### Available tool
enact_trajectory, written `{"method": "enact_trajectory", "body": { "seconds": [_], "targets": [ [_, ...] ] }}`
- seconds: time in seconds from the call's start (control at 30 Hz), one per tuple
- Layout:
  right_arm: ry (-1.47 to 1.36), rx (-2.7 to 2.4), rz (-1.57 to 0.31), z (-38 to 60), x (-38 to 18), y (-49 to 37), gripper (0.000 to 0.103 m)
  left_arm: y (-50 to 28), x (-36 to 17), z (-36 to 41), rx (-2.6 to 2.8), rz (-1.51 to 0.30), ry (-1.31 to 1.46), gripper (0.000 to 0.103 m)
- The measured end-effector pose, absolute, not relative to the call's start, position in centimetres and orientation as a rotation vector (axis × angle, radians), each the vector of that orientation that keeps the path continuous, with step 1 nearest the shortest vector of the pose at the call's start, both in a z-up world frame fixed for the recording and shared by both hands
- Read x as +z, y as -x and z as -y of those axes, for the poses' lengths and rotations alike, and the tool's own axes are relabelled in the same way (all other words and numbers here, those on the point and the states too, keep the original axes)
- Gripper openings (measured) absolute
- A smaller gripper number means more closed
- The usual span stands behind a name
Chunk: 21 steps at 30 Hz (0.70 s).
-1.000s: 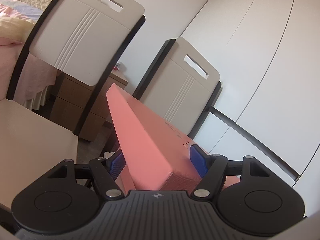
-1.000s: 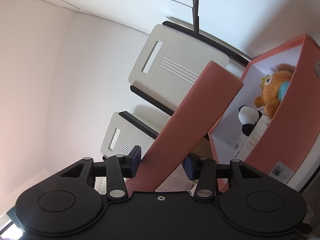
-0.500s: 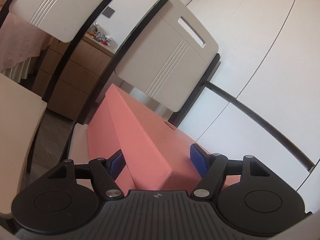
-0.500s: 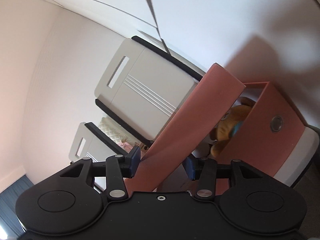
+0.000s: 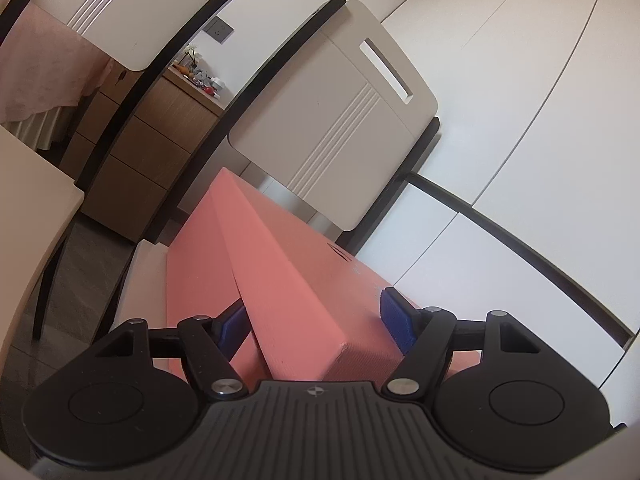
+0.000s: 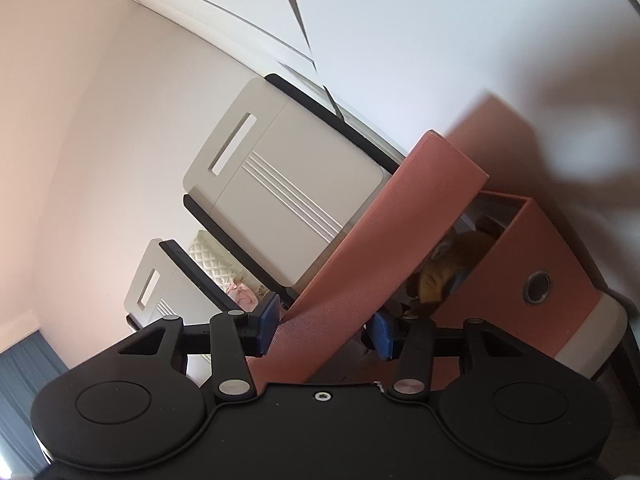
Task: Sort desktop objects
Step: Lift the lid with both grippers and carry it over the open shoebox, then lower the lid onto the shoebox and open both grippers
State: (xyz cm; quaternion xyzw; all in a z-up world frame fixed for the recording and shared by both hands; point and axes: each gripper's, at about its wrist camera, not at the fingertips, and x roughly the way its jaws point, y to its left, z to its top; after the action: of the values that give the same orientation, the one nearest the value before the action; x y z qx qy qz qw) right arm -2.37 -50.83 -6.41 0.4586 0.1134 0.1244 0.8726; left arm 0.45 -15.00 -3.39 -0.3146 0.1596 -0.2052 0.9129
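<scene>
A salmon-pink lid (image 5: 296, 280) is held by both grippers over a matching pink storage box (image 6: 520, 280). My left gripper (image 5: 316, 320) is shut on one end of the lid, its blue pads (image 5: 396, 320) pressed to the lid's sides. My right gripper (image 6: 324, 324) is shut on the other end of the lid (image 6: 384, 248). The lid is tilted and partly covers the box's opening. An orange plush toy (image 6: 444, 280) shows in the gap inside the box. The box rests on a white chair seat (image 6: 600, 324).
Two white chairs with black frames (image 5: 340, 132) stand close behind the box. White wardrobe doors (image 5: 540, 100) are on the right. A wooden drawer unit (image 5: 152, 152) and a light table edge (image 5: 32, 208) are on the left.
The lid has come down closer over the box, hiding most of the inside and the toys. Both grippers kept their hold and swung with it.
</scene>
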Motion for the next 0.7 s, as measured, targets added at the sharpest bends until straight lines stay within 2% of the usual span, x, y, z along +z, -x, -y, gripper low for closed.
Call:
{"method": "enact_trajectory", "body": {
  "seconds": [0.23,0.4,0.53,0.6,0.63,0.7],
  "targets": [
    [-0.935,0.235,-0.237,51.1,-6.9,1.7,0.049,-1.7,-4.2,16.0,-0.411,-0.333,0.634,0.075],
    [-0.928,0.225,-0.244,51.3,-7.2,1.4,0.054,-2.0,-5.0,16.2,-0.414,-0.357,0.616,0.076],
    [-0.862,0.158,-0.305,50.9,-6.9,2.2,0.061,-2.1,-5.3,16.1,-0.409,-0.393,0.579,0.079],
    [-0.809,0.095,-0.297,50.8,-6.2,3.4,0.073,-1.9,-5.6,16.2,-0.397,-0.402,0.553,0.082],
    [-0.778,0.060,-0.285,50.8,-5.8,4.2,0.083,-1.7,-5.5,16.6,-0.381,-0.389,0.496,0.083],
    [-0.723,0.014,-0.252,50.9,-5.1,5.8,0.083,-1.3,-5.3,17.5,-0.350,-0.363,0.381,0.086]
  ]
}}
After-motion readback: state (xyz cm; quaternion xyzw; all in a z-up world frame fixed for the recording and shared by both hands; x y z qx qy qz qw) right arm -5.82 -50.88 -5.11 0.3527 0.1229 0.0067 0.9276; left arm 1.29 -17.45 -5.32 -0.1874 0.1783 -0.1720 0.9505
